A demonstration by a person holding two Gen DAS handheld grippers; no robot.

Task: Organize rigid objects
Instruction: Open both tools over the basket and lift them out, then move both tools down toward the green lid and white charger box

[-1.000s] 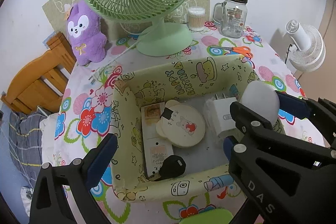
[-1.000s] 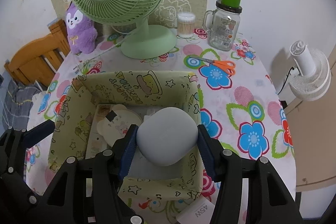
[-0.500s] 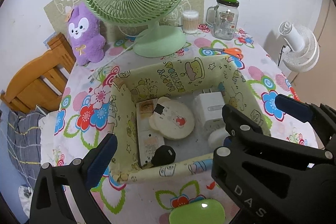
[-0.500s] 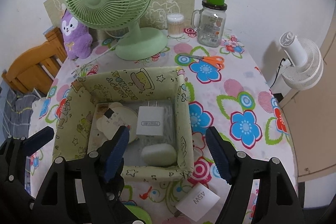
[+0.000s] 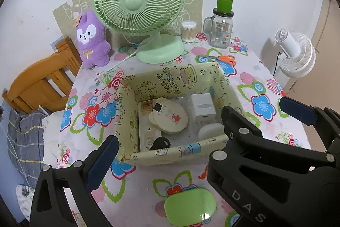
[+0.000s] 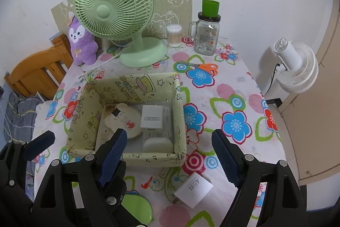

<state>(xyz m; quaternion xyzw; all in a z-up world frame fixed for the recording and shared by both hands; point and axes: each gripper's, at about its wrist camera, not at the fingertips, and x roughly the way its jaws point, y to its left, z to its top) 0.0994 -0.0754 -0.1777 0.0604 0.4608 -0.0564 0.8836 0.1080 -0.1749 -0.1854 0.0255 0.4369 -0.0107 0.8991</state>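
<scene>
A yellow cartoon-print box [image 6: 127, 156] [image 5: 170, 152] stands mid-table. It holds a pale oval object [image 6: 157, 144] [image 5: 209, 131], a white charger [image 6: 152, 116], a round cream bear-shaped case [image 6: 125, 120] and a black item [image 5: 161, 143]. My right gripper [image 6: 169, 135] hovers over the box's near wall; its jaws are opening and nothing is between the pads. My left gripper [image 5: 170, 146] stands open at the left, and only its left finger [image 5: 102, 163] shows. A green oval case [image 5: 190, 207] and a white block marked 45W [image 6: 193, 188] lie in front of the box.
Behind the box stand a green desk fan [image 6: 119, 14], a purple plush [image 6: 81, 44], a cotton-swab tub [image 6: 174, 35] and a glass jar [image 6: 207, 35]. Orange scissors [image 6: 204, 67] lie at the back right. A wooden chair [image 6: 36, 73] and a white fan [image 6: 297, 69] flank the table.
My right gripper opened and let go of the pale oval object, which now lies in the box. Both grippers drew back and up from the box.
</scene>
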